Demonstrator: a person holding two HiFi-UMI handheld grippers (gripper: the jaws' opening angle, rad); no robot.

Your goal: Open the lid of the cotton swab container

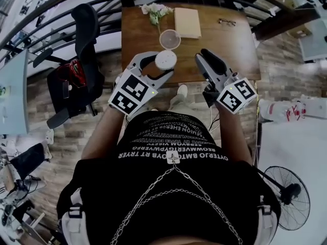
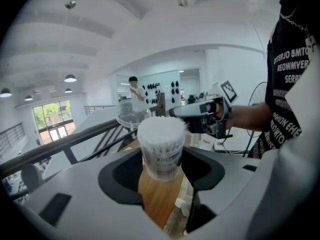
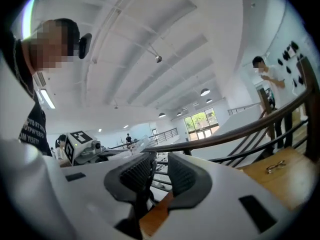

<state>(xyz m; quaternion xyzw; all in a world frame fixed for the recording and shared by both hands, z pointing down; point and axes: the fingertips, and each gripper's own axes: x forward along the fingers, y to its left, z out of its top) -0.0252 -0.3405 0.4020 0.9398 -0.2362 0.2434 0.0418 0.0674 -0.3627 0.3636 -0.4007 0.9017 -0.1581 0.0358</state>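
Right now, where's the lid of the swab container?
Head view, upper centre: the clear lid lies on the wooden table, near the flowers and the book, just beyond the swab container in the left gripper.

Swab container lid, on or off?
Off: the cotton swab container shows bare swab tips; the clear lid lies apart on the table.

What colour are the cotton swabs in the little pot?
White. The cotton swabs show best in the left gripper view, packed upright in their clear container.
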